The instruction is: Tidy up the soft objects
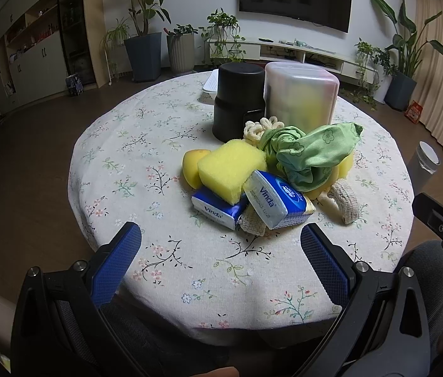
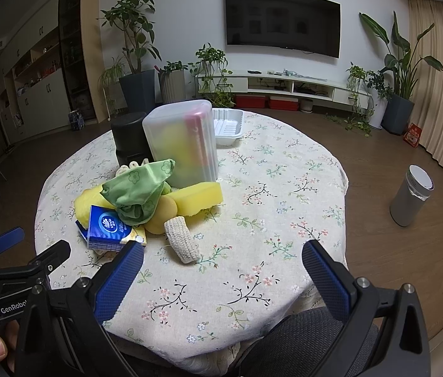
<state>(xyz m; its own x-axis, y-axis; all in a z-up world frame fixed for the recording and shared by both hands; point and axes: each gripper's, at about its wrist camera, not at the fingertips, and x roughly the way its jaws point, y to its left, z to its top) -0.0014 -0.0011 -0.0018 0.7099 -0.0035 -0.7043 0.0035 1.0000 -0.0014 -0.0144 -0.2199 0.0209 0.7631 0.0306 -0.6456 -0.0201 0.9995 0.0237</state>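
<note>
Hovering both tools at the near edge of the round table draped in a floral cloth (image 1: 121, 163), I am holding the left gripper (image 1: 221, 242) with its blue-padded fingers spread wide and nothing between them. Ahead of it and slightly to its right, the soft things are lying in one heap: a round yellow sponge (image 1: 191, 166) at the far left, a rectangular yellow foam sponge (image 1: 229, 169) leaning on a blue Vinda tissue pack (image 1: 216, 212), then a second blue-and-white Vinda tissue pack (image 1: 273, 202) tilted on edge, a crumpled green flowered cloth (image 1: 309, 150) draped on top, and a cream knitted band (image 1: 345, 202) trailing out rightward. I am judging the pile as loosely dumped, each piece propped by its neighbour, so lifting one may shift the rest.

Beyond the heap a black cylindrical container (image 1: 238, 100) and a frosted translucent plastic box (image 1: 300, 92) are standing touching; the box is probably where sorted items go, with yellow and pink shapes blurring through its wall.

The right gripper (image 2: 223, 253) is likewise gaping and gripping nothing, with the knitted band just ahead of its left finger. A white plastic tray (image 2: 227, 125) is sitting behind the box, partly hidden. More knitted pieces are buried under the cloth, and I cannot count them.
</note>
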